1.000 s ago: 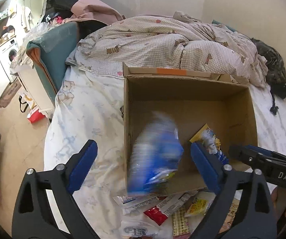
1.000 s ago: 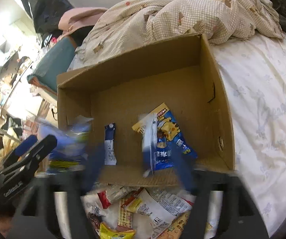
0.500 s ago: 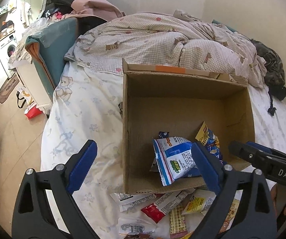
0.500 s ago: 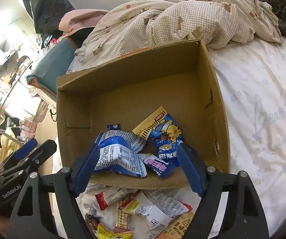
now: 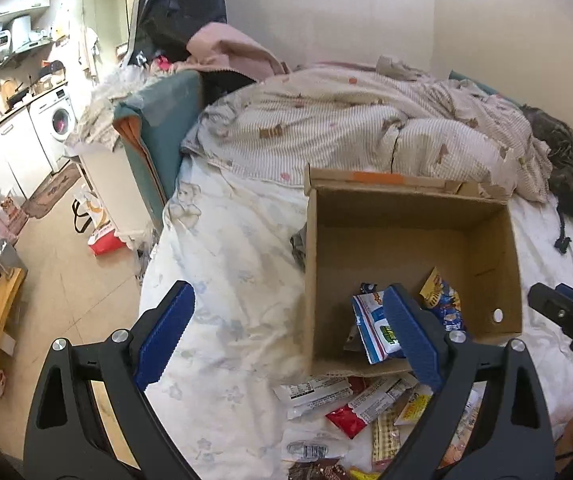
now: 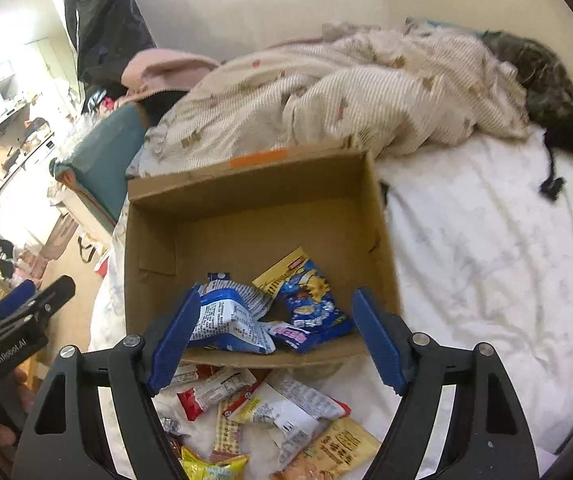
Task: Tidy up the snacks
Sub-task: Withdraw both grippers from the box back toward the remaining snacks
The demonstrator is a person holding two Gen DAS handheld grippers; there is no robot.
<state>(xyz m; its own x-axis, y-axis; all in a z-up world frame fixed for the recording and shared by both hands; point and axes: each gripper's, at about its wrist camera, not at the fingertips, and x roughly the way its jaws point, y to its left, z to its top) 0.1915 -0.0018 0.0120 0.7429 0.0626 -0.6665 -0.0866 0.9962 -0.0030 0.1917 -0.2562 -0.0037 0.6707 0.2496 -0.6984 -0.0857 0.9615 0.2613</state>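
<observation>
With both of my tools empty, their blue jaws spread wide, the next pick turns on the loose snack pile (image 6: 270, 412) lying on the sheet just outside the near wall of the cardboard box (image 6: 154, 248). That pile sits directly under my right gripper (image 6: 276, 340), which looks the nearer of the two; my left gripper (image 5: 290, 340) hangs over the box's left wall, so the packets lie down and to its right. A red-and-white packet (image 6: 214, 394) lies long axis slanting across my right jaws. Inside the box, a blue-and-white bag (image 6: 226, 320) rests against the near wall.
</observation>
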